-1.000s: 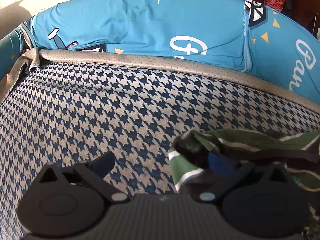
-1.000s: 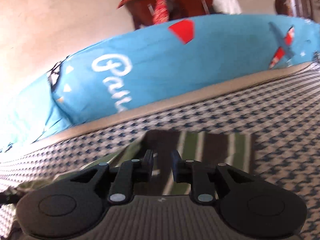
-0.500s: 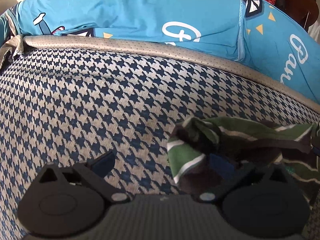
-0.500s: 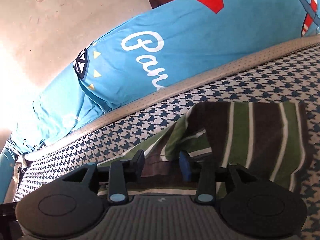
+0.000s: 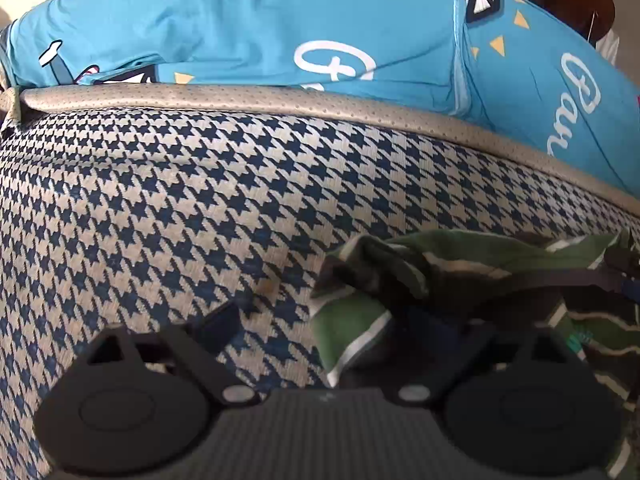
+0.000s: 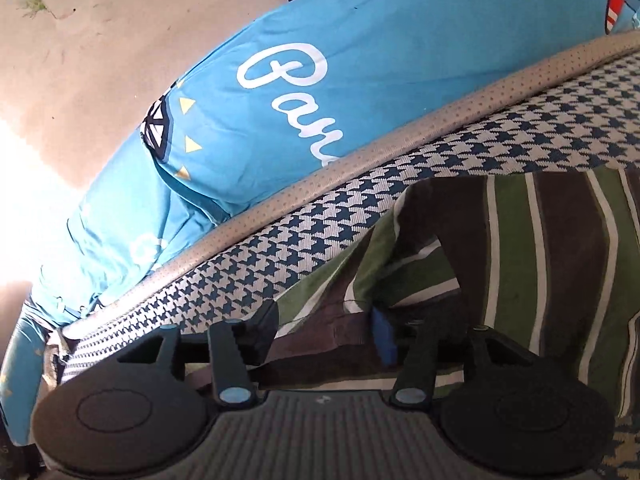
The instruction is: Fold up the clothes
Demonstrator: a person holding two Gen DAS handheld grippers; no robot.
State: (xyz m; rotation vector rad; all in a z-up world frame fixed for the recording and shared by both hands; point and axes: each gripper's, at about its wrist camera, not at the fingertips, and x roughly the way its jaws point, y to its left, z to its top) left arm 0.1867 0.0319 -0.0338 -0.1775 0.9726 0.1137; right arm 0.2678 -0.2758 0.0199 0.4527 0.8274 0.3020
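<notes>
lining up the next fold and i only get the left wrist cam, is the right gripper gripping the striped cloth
Observer: No. The right gripper is open, its jaws have just been opening, and the striped garment lies loose between its fingers.
Operator: how does the cloth lie on that side
Observer: Mostly flat on the houndstooth surface, stripes running away from the camera, with one piece folded over near the gripper.

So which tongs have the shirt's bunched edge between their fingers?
The left tongs, straddling the striped shirt at its bunched edge; the right tongs sit over flatter fabric.
</notes>
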